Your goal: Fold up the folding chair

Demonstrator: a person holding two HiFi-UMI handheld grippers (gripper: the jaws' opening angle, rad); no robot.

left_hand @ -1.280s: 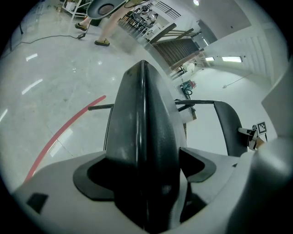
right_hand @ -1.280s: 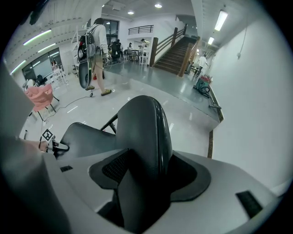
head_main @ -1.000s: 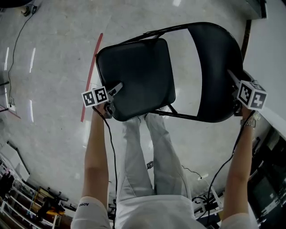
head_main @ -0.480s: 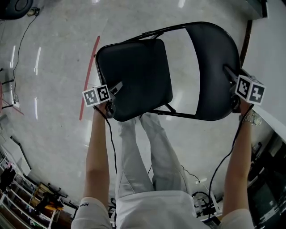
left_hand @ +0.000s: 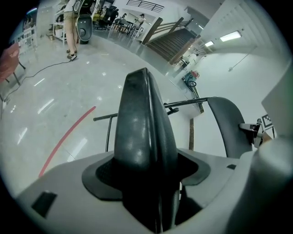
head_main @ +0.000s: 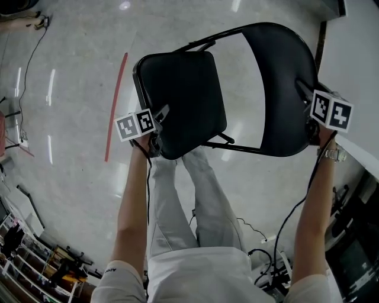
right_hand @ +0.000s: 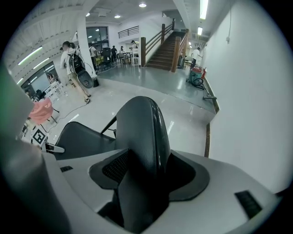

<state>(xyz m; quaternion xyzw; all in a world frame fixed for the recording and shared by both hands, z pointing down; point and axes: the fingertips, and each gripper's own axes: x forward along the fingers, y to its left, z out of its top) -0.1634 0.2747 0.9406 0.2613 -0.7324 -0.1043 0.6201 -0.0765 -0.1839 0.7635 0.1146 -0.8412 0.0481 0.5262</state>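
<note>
This is a large open hall in an office-like or institutional building, not a home. A polished pale grey floor (head_main: 71, 71) mirrors long ceiling strip lights (right_hand: 203, 9). A wide staircase with wooden railings (right_hand: 167, 48) rises at the far end beside a tall white wall (right_hand: 247, 100). People (right_hand: 72, 64) stand about. A red tape line (head_main: 116, 106) marks the floor, and cluttered equipment racks (head_main: 23, 260) line one edge.

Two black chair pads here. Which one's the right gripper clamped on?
The backrest: the rounded pad at the head view's right, its edge in the right gripper, not the squarer seat.
</note>
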